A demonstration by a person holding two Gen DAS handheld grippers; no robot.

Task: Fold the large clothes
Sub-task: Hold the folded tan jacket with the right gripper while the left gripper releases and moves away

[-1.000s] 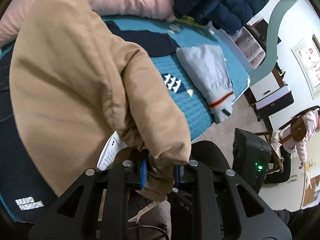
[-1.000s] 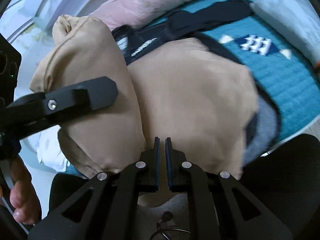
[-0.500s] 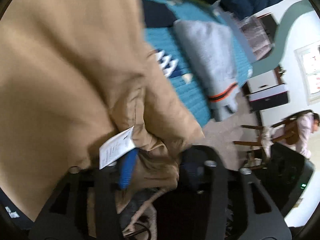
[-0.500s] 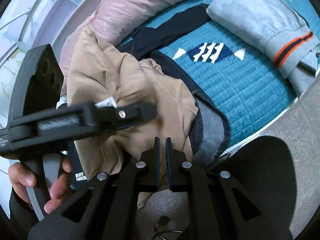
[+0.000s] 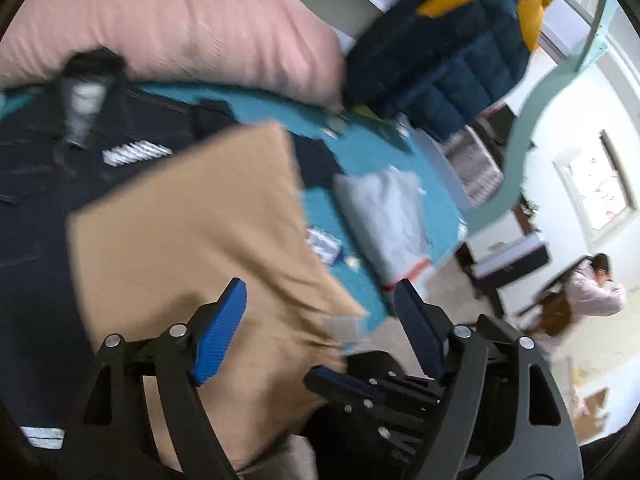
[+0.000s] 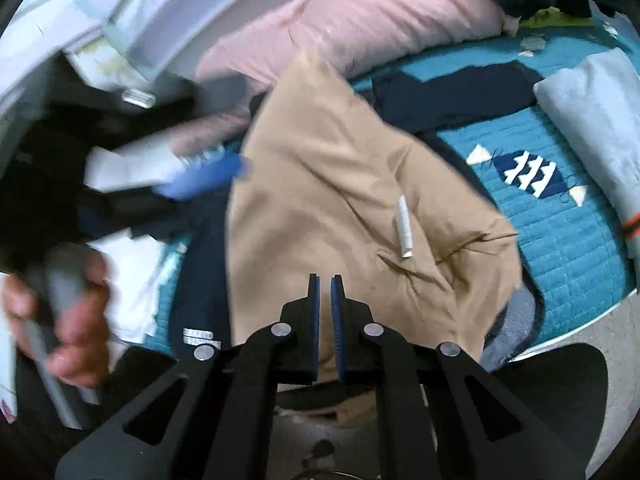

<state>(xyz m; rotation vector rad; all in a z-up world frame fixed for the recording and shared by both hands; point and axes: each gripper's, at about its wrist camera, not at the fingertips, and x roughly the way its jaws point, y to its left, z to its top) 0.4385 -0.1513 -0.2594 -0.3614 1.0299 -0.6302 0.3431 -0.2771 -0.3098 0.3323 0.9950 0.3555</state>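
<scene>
The tan garment [image 6: 344,208] is found lying folded over on the bed, on top of a dark navy garment [image 5: 36,184], with its lower edge hanging over the near side of the mattress. A small white tag [image 6: 403,232] is seen on its upper surface. A teal quilted cover [image 6: 560,240] with a navy and white diamond motif is spread beneath both garments.

The left gripper [image 5: 320,320] is released: its jaws have just been opening and stand wide apart, with the tan cloth seen below and between the blue pads [image 5: 218,340] but not pressed by them. In the right wrist view this gripper appears blurred at the left, held by a hand [image 6: 60,312].

The right gripper [image 6: 325,312] is clenched, its jaws drawn almost together with only a narrow slit between them. No cloth is seen held there; the tan garment lies behind the fingertips.

A folded light grey garment [image 5: 384,216] with an orange stripe rests on the quilt to the right, apart from the tan one. A pink pillow [image 5: 172,24] and a dark blue puffer jacket [image 5: 440,48] with a yellow panel lie at the head of the bed. A seated person [image 5: 588,292] is visible across the room.
</scene>
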